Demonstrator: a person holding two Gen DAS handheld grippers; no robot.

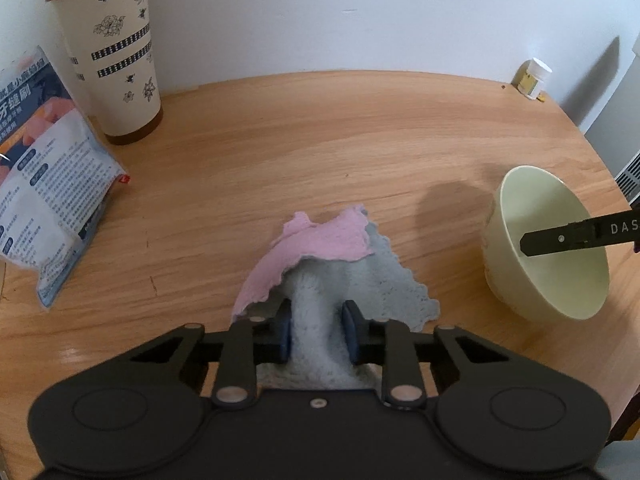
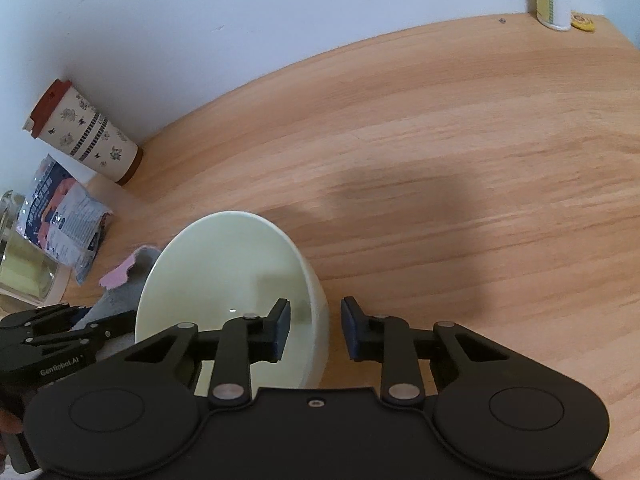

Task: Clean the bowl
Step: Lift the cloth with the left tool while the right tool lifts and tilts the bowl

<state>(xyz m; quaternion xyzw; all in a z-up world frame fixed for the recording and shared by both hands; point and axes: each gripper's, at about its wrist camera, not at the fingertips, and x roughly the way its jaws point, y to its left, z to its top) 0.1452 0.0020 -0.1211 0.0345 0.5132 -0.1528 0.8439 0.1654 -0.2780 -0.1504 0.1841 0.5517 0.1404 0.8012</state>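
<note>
A pale yellow-green bowl (image 1: 548, 244) stands on the wooden table (image 1: 320, 140) at the right, tilted. It also shows in the right wrist view (image 2: 224, 280). My left gripper (image 1: 318, 330) is shut on a grey and pink cloth (image 1: 324, 248) that lies on the table. My right gripper (image 2: 314, 328) straddles the bowl's right wall, one finger inside and one outside, with the pads a little apart from the wall. One finger of it shows inside the bowl in the left wrist view (image 1: 560, 238). The cloth shows at the left of the bowl (image 2: 120, 280).
A tall floral tumbler with a brown lid (image 1: 108, 48) and a printed plastic packet (image 1: 44, 184) stand at the back left. A small white bottle (image 1: 534, 78) stands at the back right by the wall. A glass container (image 2: 20, 256) is at the far left.
</note>
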